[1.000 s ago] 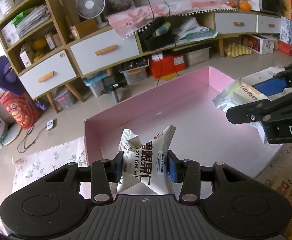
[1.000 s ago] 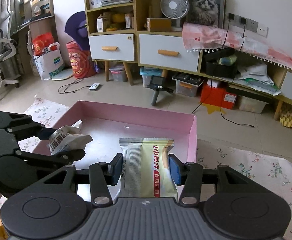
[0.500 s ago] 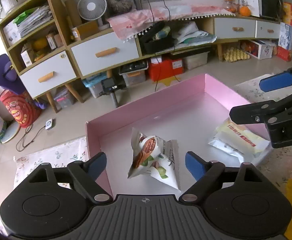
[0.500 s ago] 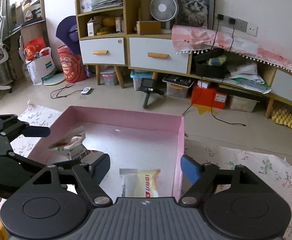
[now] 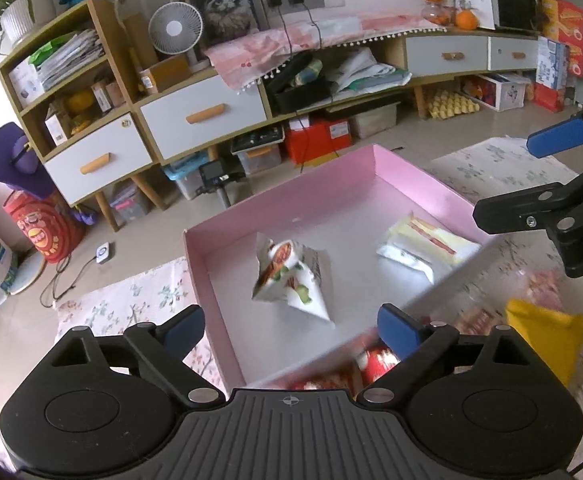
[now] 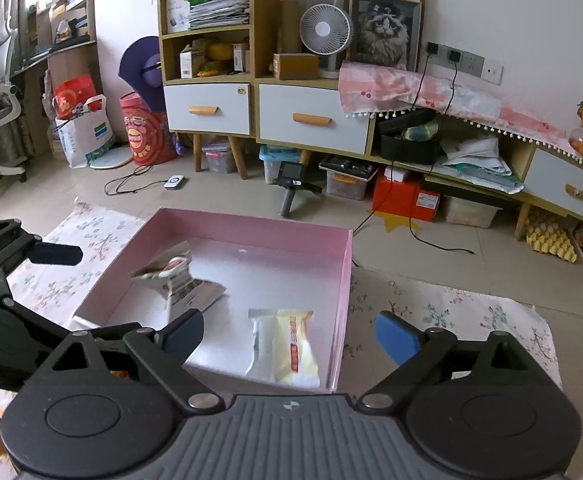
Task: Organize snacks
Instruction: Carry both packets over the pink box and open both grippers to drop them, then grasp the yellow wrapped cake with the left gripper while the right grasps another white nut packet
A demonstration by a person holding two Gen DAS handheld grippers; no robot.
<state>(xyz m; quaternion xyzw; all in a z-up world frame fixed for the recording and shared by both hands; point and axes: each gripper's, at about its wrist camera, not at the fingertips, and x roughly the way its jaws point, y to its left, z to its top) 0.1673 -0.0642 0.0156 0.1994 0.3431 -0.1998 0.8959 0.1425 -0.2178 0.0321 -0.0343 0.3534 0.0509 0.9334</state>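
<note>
The left gripper (image 5: 291,330) has just been opening and its jaws stand spread with nothing between them; the crumpled white nut packet with green and red print (image 5: 291,276) lies ahead of them, apart from both pads, on the floor of the shallow pink cardboard box (image 5: 279,208). The right gripper (image 6: 289,334) has likewise just been opening, jaws spread and bare. The flat yellow-and-white wrapped snack bar (image 6: 285,346) lies just beyond them, between their lines, near the box's right wall.
</note>
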